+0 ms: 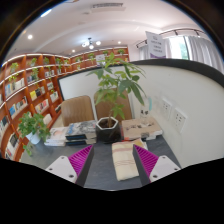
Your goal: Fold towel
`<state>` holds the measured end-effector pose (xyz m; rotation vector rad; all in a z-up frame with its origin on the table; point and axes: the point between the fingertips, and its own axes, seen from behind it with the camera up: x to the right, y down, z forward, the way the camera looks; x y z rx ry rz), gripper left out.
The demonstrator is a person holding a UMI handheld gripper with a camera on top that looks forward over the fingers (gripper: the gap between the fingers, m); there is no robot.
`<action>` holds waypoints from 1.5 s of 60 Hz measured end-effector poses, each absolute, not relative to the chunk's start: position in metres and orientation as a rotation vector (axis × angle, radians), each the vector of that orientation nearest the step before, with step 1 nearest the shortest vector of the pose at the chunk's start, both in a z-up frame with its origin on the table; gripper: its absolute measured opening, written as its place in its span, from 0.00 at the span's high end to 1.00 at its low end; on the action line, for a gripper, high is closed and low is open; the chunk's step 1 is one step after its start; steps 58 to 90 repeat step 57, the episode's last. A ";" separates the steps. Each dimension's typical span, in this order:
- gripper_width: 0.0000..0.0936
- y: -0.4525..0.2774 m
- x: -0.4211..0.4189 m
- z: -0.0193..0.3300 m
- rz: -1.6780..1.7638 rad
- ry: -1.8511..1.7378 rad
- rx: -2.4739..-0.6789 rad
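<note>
Towel, absent from view: none seen on the dark grey worktop (100, 168), so location cannot be told.

Hand-held gripper (113, 160) raised above worktop, released, magenta pads (81, 158) spread wide, nothing grasped; open cream-paged book (125, 158) lying between and just beyond fingers. Ahead: leafy green potted plant (118, 95), stacked books (78, 133), white wall with socket plate (179, 118); wooden bookshelves (28, 90) further off. Likely hazards, judged from layout: descent here pinching book pages instead of cloth; sweep towards plant toppling its pot; search for towel dragging fingers through stacked books.
</note>
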<state>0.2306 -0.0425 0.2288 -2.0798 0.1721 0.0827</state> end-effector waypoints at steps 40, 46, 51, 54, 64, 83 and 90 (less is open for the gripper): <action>0.12 -0.240 0.009 0.245 0.141 -0.103 -2.107; 0.12 -0.248 0.010 0.239 0.122 -0.107 -2.114; 0.12 -0.255 0.010 0.238 0.126 -0.092 -2.115; 0.13 -0.259 0.009 0.237 0.135 -0.084 -2.117; 0.13 -0.261 0.008 0.237 0.140 -0.080 -2.117; 0.13 -0.261 0.008 0.237 0.140 -0.080 -2.117; 0.13 -0.261 0.008 0.237 0.140 -0.080 -2.117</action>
